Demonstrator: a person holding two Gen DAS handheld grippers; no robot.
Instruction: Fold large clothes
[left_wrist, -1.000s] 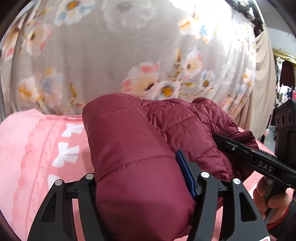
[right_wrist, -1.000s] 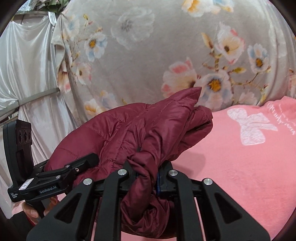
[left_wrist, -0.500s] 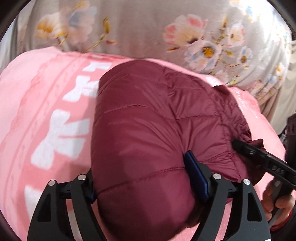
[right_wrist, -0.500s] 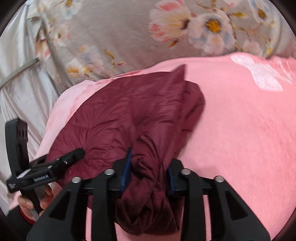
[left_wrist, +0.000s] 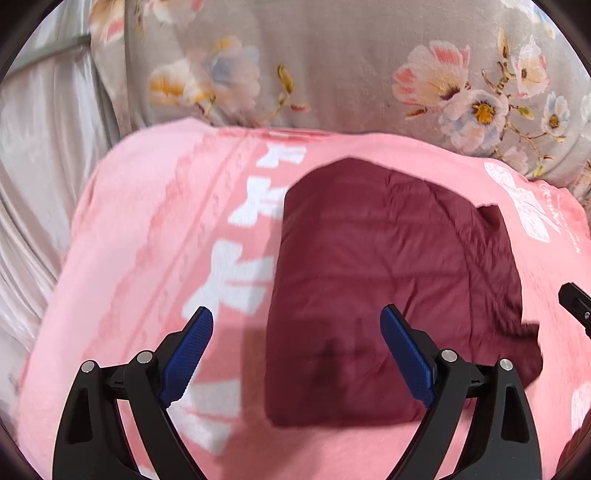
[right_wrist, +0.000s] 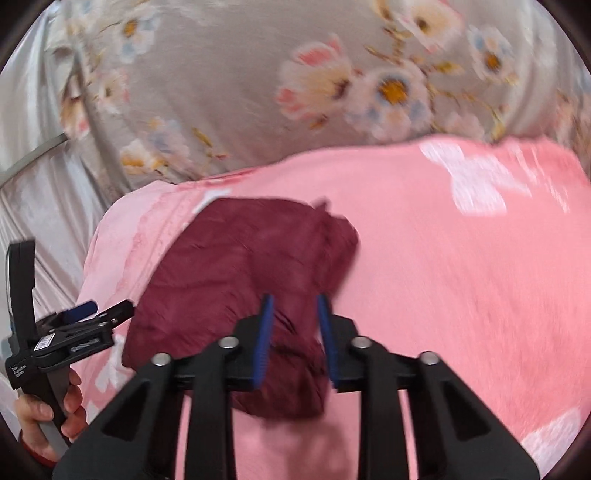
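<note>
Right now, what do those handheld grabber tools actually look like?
Each gripper is black plastic. The left gripper and the right gripper have angular, cut-out fingers with silver screws, tipped by textured blue pads. Seen from the right wrist camera, the left one carries white labels with small print on its body.

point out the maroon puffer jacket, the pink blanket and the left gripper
maroon puffer jacket (left_wrist: 388, 280), left wrist view, middle of the folded quilted top
pink blanket (left_wrist: 147, 240), left wrist view, bare patch left of the jacket
left gripper (left_wrist: 295, 354), left wrist view, midway between its blue-padded fingertips, jaws wide apart

Bedroom: pink blanket (left_wrist: 155, 229), floral bedding (left_wrist: 351, 74)
</note>
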